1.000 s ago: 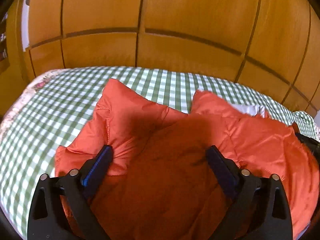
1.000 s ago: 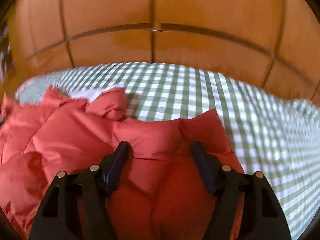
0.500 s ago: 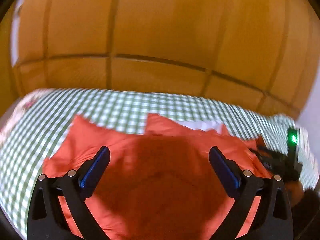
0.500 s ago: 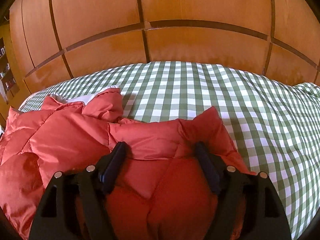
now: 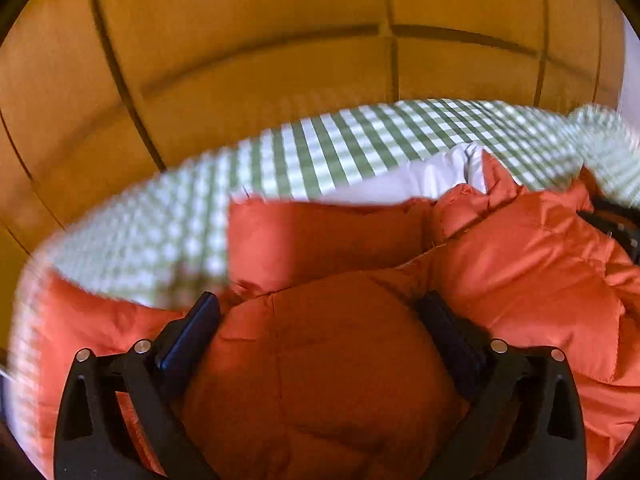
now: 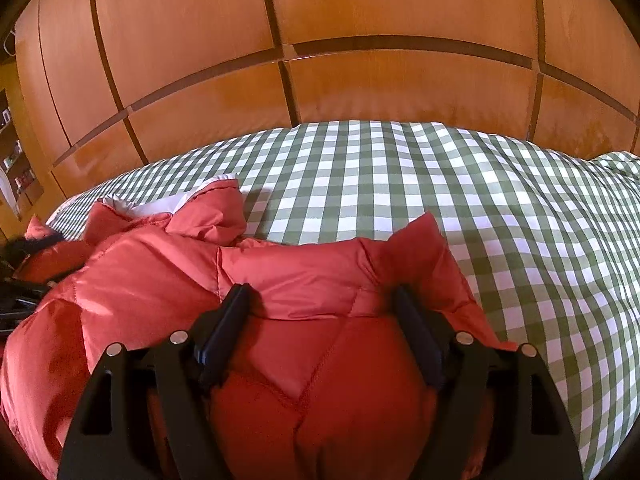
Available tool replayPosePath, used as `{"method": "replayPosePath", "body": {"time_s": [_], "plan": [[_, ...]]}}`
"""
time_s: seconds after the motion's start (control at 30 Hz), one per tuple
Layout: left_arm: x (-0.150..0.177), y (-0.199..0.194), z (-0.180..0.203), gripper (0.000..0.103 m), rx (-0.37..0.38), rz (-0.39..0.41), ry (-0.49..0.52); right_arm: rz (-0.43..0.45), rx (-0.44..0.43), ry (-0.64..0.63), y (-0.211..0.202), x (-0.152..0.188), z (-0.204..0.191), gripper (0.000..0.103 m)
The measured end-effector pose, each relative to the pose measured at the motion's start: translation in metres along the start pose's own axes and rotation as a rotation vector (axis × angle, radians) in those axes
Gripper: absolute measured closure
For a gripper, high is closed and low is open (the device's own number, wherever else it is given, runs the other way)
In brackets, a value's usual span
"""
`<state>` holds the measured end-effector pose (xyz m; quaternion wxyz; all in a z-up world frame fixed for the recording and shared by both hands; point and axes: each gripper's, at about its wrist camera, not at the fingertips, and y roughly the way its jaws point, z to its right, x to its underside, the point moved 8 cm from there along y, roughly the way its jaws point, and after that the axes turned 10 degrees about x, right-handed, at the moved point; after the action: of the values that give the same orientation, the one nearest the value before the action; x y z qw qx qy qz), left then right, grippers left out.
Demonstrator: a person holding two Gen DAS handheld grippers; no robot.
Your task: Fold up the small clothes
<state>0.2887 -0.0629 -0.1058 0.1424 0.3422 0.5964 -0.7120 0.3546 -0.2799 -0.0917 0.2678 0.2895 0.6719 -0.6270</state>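
A small red puffy quilted jacket (image 5: 520, 272) with a white lining (image 5: 424, 178) lies crumpled on a green-and-white checked bedspread (image 5: 340, 148). My left gripper (image 5: 320, 308) has its jaws wide apart with a bulge of the jacket between the fingers; the view is blurred. The jacket also shows in the right wrist view (image 6: 152, 276). My right gripper (image 6: 322, 296) straddles a padded fold of it, jaws also wide apart. The right gripper's body shows dark at the right edge of the left view (image 5: 616, 228).
The checked bedspread (image 6: 440, 184) stretches back and to the right. An orange wooden panelled wall (image 6: 360, 40) stands close behind the bed. Shelves with small items (image 6: 16, 168) sit at the far left.
The left gripper has swung left and dropped down onto the jacket, so fabric now bulges between its fingers. The right gripper has barely moved and stays over the same fold.
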Motion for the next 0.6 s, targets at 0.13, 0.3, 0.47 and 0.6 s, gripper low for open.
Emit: {"method": "replayPosePath", "body": {"time_s": [0.13, 0.3, 0.47, 0.6], "plan": [[0.005, 0.006, -0.005, 0.003, 0.075, 0.020, -0.064, -0.003, -0.004, 0.008, 0.001, -0.001, 0.001, 0.026], [0.009, -0.004, -0.004, 0.003, 0.079, 0.032, -0.088, 0.003, 0.005, -0.001, 0.000, -0.001, 0.000, 0.026], [0.014, -0.041, -0.009, 0.003, 0.034, 0.068, -0.121, 0.029, 0.002, -0.003, -0.004, 0.000, -0.002, 0.022], [0.022, -0.079, -0.025, 0.003, -0.031, 0.116, -0.125, 0.081, -0.002, 0.013, -0.025, 0.001, -0.002, 0.009]]}}
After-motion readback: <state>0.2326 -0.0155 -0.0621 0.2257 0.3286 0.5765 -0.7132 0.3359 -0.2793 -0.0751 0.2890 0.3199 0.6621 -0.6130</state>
